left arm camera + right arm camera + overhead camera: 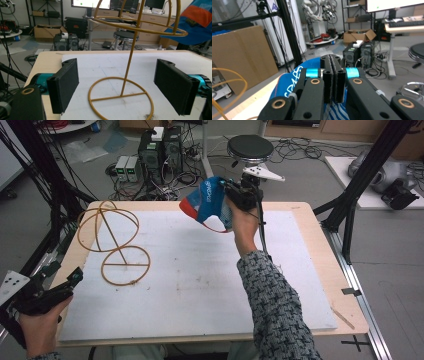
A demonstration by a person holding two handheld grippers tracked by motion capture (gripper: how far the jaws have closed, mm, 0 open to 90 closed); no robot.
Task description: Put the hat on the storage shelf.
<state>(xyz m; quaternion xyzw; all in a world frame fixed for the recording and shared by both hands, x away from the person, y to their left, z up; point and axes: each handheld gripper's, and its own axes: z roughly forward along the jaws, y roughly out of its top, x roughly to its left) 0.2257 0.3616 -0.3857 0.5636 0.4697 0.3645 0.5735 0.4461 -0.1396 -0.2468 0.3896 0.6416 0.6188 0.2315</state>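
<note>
Left hand-held gripper (75,276) sits low at the desk's near left corner, jaws spread wide with nothing between them; in the left gripper view they frame the ring base of the gold wire stand (121,96) without touching it. The stand (112,242) is on the white mat (200,285), left half of the desk (305,220), upright. Right of centre, above the far edge, the right hand-held gripper (231,195) is lifted clear of the desk, jaws clamped tight on a blue cap (207,202) with red brim and white lettering. The cap hangs off the jaws, clear of the mat, well apart from the stand.
</note>
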